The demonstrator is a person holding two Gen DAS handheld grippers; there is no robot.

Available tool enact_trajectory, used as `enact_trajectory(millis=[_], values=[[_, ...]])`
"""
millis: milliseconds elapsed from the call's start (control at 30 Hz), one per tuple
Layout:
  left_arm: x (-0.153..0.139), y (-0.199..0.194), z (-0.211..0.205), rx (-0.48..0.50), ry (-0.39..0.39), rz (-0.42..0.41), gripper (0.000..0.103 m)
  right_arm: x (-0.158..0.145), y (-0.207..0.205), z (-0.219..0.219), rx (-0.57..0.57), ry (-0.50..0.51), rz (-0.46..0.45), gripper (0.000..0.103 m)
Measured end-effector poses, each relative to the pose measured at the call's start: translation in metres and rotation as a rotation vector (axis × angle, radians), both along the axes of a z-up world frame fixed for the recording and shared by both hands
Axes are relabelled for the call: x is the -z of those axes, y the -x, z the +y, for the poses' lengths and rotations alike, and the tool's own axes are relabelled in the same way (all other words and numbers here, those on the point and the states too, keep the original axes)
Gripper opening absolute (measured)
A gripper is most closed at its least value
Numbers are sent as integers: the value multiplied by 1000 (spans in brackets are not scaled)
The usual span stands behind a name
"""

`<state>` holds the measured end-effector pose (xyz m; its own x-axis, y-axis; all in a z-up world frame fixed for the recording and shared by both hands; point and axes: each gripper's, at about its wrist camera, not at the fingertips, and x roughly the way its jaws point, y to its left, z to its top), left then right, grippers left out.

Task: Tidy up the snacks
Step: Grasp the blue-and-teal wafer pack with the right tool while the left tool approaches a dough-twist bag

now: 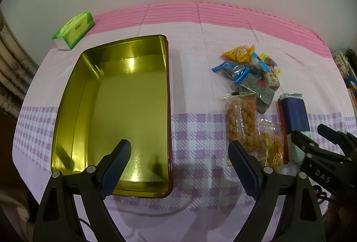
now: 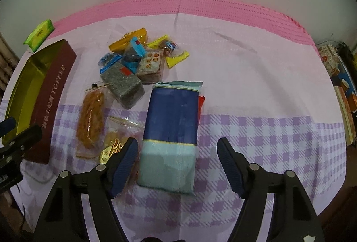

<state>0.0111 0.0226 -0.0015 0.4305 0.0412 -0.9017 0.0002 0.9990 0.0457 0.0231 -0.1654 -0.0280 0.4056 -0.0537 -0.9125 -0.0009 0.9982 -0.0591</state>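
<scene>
My right gripper (image 2: 177,159) hangs over the blue and pale-teal packet (image 2: 170,130), jaws spread to either side of its near end; my left pad (image 2: 125,161) looks just beside its edge, perhaps touching. Left of it lie clear bags of orange snacks (image 2: 90,119), then the maroon toffee tin (image 2: 53,103) on the checked cloth (image 2: 267,141).

Open tin (image 1: 133,112) sits left on the surface (image 1: 196,130); tissue pack (image 1: 74,30) behind it. Snack pile (image 2: 138,63) lies right of the tin, large packet (image 2: 171,130) nearest, rightmost.
</scene>
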Motion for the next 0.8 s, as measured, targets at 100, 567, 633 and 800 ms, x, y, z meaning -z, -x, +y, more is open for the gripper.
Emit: enact_trajectory(millis=[100,567,633,800], values=[[1,-1,0,3,14,-12,89,7,-7,-1,0,-16,16,66],[-2,-5,-13,38,33,-38,89,17,-12,-8,4,-97,26,47],[-3,-6,-15,43,31,-37,89,15,-11,-12,8,-105,20,47],[-9,-10,-21,65,50,-28,89,8,-7,-22,27,-119,-3,47]])
